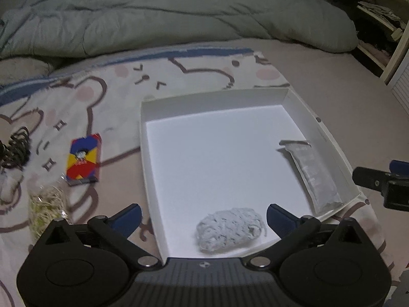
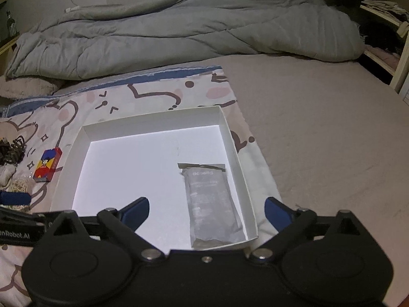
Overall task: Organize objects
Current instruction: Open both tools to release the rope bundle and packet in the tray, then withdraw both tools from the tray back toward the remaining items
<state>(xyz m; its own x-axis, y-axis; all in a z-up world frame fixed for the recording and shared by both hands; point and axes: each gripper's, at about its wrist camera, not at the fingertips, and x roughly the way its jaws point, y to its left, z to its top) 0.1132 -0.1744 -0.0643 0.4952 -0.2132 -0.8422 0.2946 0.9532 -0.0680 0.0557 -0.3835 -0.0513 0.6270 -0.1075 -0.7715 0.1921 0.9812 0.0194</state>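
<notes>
bed: I see a patterned sheet (image 1: 107,97) spread over the bed, with a grey duvet (image 1: 153,20) bunched along the far side; everything below I place relative to the white box.
white box (image 1: 319,125): open and shallow, it sits on the sheet directly ahead of both tools.
grey pouch (image 2: 212,204): it lies flat inside the white box, against its right wall, long axis running near to far along that wall.
fuzzy grey bundle (image 1: 230,230): inside the white box at its near edge, left of the pouch.
colourful card box (image 1: 83,158): still outside, on the sheet just left of the white box, long axis pointing near to far; I judge this the next thing to collect.
shredded straw packet (image 1: 47,209): outside, left of the white box and nearer to me than the card box.
dark coiled thing (image 1: 15,148): furthest left of the white box; I cannot tell what it is.
nearer hand: the leftovers all lie off the box's left side, so I judge the left tool better placed.
left tool (image 1: 204,215): fingers wide apart, holding nothing, above the bundle at the near edge of the white box.
right tool (image 2: 205,211): fingers wide apart, holding nothing, with the pouch lying below the gap, untouched.
</notes>
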